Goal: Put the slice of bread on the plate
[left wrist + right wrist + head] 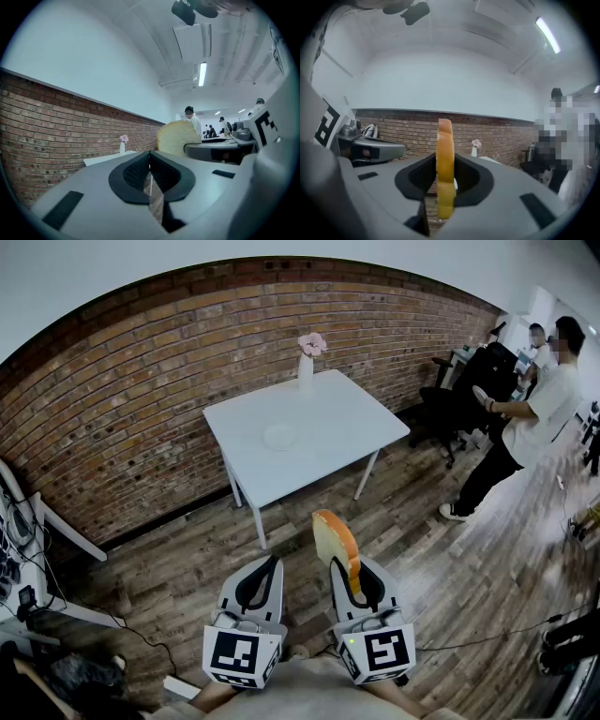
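Observation:
My right gripper (352,570) is shut on a slice of bread (336,542), held on edge and sticking up past the jaws; in the right gripper view the bread (445,164) stands upright between the pads. My left gripper (264,570) is beside it, shut with nothing in it; its own view shows the jaws closed at the left gripper (150,174) and the bread (177,137) off to the right. A white plate (280,436) lies on the white table (328,460) across the room, well ahead of both grippers.
A white vase with pink flowers (307,360) stands at the table's far edge by the brick wall. People (530,418) stand at the right near office chairs. Cables and gear lie on the wooden floor at the left. Wooden floor separates me from the table.

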The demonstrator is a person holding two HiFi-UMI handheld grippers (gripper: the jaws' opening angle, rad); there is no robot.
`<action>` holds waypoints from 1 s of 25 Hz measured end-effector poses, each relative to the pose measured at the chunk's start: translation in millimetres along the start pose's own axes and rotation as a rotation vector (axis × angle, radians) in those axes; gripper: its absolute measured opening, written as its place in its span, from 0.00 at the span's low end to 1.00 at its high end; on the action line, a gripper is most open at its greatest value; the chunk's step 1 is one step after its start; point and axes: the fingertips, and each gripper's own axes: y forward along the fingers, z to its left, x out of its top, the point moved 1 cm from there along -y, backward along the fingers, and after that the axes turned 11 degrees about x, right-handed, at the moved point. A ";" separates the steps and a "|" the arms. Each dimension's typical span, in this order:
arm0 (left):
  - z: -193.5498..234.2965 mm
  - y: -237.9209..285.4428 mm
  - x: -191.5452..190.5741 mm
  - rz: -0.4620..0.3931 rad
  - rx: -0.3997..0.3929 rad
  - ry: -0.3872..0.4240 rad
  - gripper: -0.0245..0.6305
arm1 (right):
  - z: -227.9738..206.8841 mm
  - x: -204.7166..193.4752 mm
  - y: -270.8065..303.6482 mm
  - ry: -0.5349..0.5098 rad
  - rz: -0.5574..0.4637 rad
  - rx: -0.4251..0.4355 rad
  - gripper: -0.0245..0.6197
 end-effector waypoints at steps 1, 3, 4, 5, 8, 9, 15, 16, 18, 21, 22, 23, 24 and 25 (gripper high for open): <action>1.5 0.1 0.4 0.001 -0.001 0.001 0.05 | 0.5 0.0 1.5 0.004 0.001 0.000 0.19; 3.6 0.6 0.8 0.004 -0.001 0.002 0.05 | 1.0 -0.3 4.0 0.012 0.003 0.000 0.19; 4.1 0.8 0.6 0.006 0.000 0.001 0.05 | 1.0 -0.9 4.7 0.015 0.005 0.002 0.19; 4.2 0.9 0.1 0.008 0.002 0.000 0.05 | 0.9 -1.8 4.9 0.016 0.007 0.003 0.19; 2.5 -0.2 -2.1 0.012 0.007 -0.004 0.05 | 0.2 -5.4 3.1 0.022 0.014 0.009 0.19; 1.5 -0.7 -3.1 0.014 0.007 -0.003 0.05 | -0.4 -6.4 2.3 0.026 0.013 0.012 0.19; -3.8 -1.1 -8.1 0.019 0.014 0.002 0.06 | -9.0 -9.7 -4.0 0.051 -0.006 0.013 0.19; -4.3 -1.0 -8.3 0.018 0.019 0.003 0.05 | -10.8 -9.9 -5.5 0.051 -0.008 0.014 0.19; -5.1 -0.5 -9.1 0.016 0.032 0.002 0.05 | -15.5 -11.6 -9.3 0.052 -0.010 0.013 0.19; -3.9 1.3 -10.8 0.013 0.063 0.004 0.05 | -26.7 -16.5 -15.9 0.058 -0.010 0.007 0.19; -2.1 1.9 -11.1 0.012 0.076 0.005 0.05 | -30.4 -17.9 -17.3 0.060 -0.009 0.006 0.19; 0.3 2.2 -11.3 0.012 0.090 0.005 0.05 | -33.5 -19.2 -18.3 0.062 -0.008 0.005 0.19; 2.9 2.3 -11.6 0.012 0.102 0.002 0.05 | -35.9 -20.3 -18.7 0.065 -0.005 0.005 0.19; 5.3 2.2 -11.9 0.013 0.113 -0.001 0.05 | -37.4 -21.4 -18.8 0.067 -0.003 0.005 0.19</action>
